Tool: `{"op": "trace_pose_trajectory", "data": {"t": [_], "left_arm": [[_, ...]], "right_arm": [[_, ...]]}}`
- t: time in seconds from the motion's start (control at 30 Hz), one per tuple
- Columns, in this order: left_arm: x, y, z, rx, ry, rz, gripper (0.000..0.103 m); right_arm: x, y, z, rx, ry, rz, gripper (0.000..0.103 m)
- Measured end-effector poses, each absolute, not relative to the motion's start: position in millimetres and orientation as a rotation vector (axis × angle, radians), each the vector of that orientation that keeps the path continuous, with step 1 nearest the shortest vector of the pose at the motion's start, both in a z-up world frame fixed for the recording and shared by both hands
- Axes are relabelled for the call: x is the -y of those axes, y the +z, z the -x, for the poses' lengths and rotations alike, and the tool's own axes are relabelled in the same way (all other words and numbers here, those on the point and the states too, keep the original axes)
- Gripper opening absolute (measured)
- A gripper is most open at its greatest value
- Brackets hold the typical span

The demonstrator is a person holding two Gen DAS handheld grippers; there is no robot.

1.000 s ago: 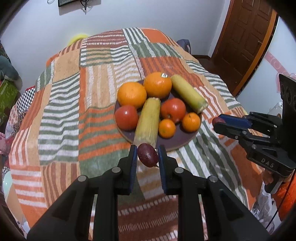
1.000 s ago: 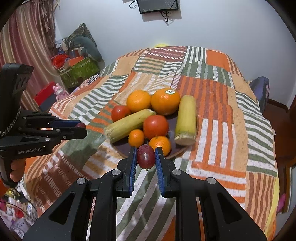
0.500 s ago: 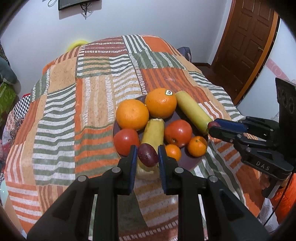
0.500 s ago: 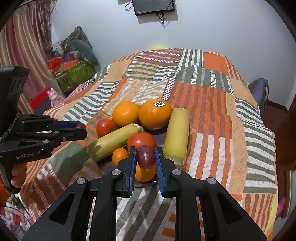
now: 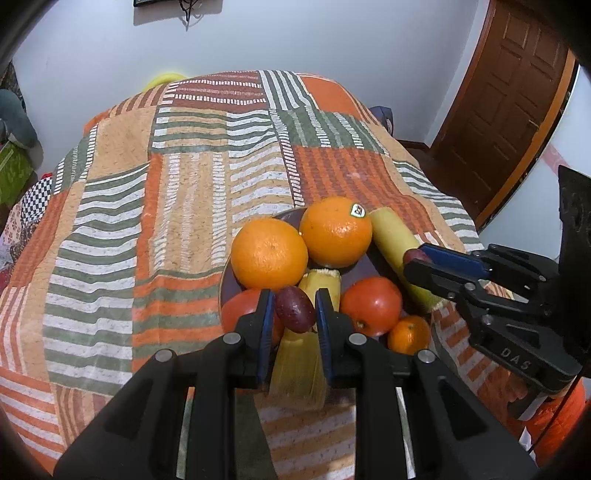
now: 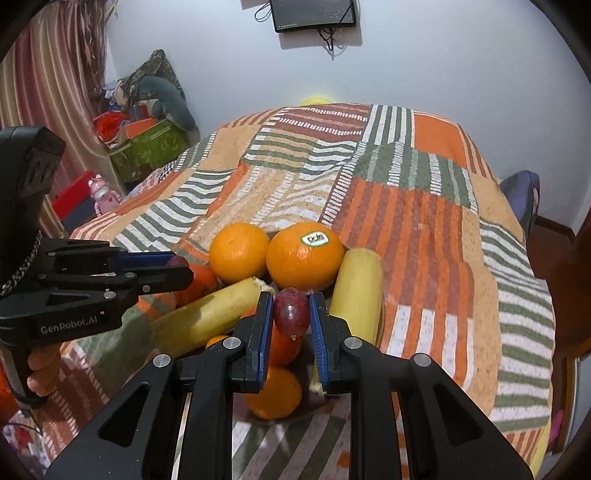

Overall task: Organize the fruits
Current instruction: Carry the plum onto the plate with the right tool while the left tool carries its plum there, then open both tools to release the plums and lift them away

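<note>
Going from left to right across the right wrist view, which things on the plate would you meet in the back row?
Plain orange → stickered orange → pale yellow corn cob.

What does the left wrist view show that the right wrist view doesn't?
Only the left wrist view shows the brown door and the left gripper's grape from behind. Only the right wrist view shows the striped curtain and wall-mounted screen. Both show the stickered orange, the dark plate and each gripper shut on a grape.
</note>
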State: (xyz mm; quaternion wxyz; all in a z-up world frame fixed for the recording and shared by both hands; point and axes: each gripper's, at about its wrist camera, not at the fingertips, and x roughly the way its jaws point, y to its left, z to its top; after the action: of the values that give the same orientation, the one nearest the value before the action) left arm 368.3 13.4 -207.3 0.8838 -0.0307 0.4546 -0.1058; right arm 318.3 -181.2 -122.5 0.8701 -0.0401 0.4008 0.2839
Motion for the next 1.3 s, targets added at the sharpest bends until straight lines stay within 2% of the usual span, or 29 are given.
{"op": "trace_pose_trajectory", "data": {"t": [0.4, 0.47, 0.57, 0.63, 0.9, 1.3], "left_arm": [[-7.2, -221.5, -382.1, -0.947, -0.209, 0.054, 0.022], [-7.1, -221.3, -382.2, -0.947, -0.210, 0.056, 0.028], [-8.4, -215.8, -377.9, -0.922, -0.201, 0.065, 0.037], [-10.0, -210.2, -374.3, -0.905, -0.196, 0.073, 0.038], [-17.3, -162.7, -346.9, -0.795, -0.164, 0.110, 0.038], [-13.6, -67.9, -256.4, -0.568, -0.122, 0.090, 0.038]], "right_arm": [[176.8, -133.7, -331.5, -0.848, 0.600, 0.055, 0.019], [177.1, -135.8, -333.7, -0.861, 0.602, 0.050, 0.019], [182.2, -136.1, -334.1, -0.867, 0.595, 0.031, 0.028], [186.8, -133.9, -333.8, -0.864, 0.593, 0.010, 0.030], [204.6, -94.0, -316.7, -0.778, 0.588, -0.035, 0.030], [214.1, 3.6, -239.1, -0.543, 0.599, -0.018, 0.030]]}}
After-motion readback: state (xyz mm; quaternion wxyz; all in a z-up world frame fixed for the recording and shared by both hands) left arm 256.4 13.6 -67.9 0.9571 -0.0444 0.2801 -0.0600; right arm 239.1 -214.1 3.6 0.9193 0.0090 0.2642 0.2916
